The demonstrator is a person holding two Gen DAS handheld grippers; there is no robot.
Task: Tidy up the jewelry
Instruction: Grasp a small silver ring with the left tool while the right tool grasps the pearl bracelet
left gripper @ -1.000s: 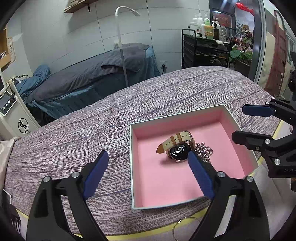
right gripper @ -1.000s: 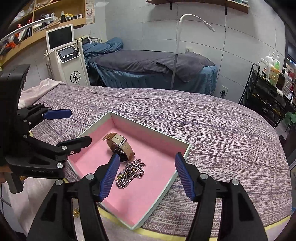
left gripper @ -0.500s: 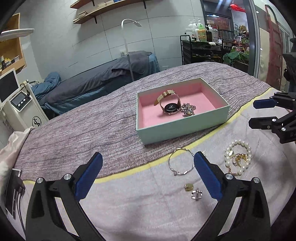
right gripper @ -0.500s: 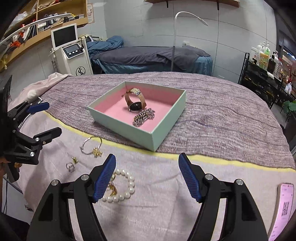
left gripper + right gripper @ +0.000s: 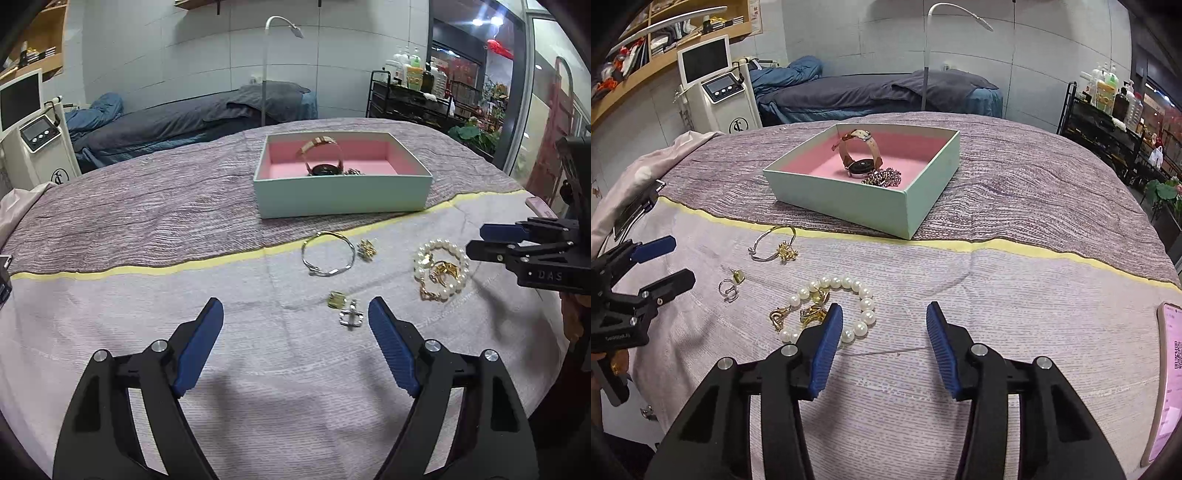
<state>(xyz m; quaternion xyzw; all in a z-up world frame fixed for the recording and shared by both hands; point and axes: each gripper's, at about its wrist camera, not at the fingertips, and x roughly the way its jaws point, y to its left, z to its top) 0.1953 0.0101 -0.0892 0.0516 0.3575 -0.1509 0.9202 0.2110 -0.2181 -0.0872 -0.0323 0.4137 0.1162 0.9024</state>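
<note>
We hold our left gripper (image 5: 295,321) low over the pale cloth (image 5: 258,369), its blue pads apart with only bare fabric between them; its jaws have just been closing, yet they grasp nothing. Just past its right pad, at about one o'clock, lie a small silver ring (image 5: 351,317) and a little gold piece (image 5: 337,298), close together but not touching the gripper.

Our right gripper (image 5: 884,332) hovers over the same cloth, its jaws also just narrowing and still released, nothing pinched. Its left pad overlaps the near edge of the pearl bracelet (image 5: 849,295) in the right wrist view; whether it touches the pearls we cannot tell. Gold trinkets (image 5: 809,312) sit inside and beside the pearl loop. At three o'clock from this gripper, a phone (image 5: 1167,369) with a pink screen lies at the cloth's edge.

Farther out, at eleven o'clock from the pearls, a thin bangle (image 5: 328,254) rests beside a gold flower-shaped charm (image 5: 366,249), both just short of the yellow stripe (image 5: 147,268) that borders the darker woven spread (image 5: 147,206).

Beyond the stripe, at twelve o'clock, stands the mint box (image 5: 343,195) with its pink lining. Inside it a watch (image 5: 858,155) with a tan strap sits on its side, and a silver chain (image 5: 884,177) is heaped against it.
</note>
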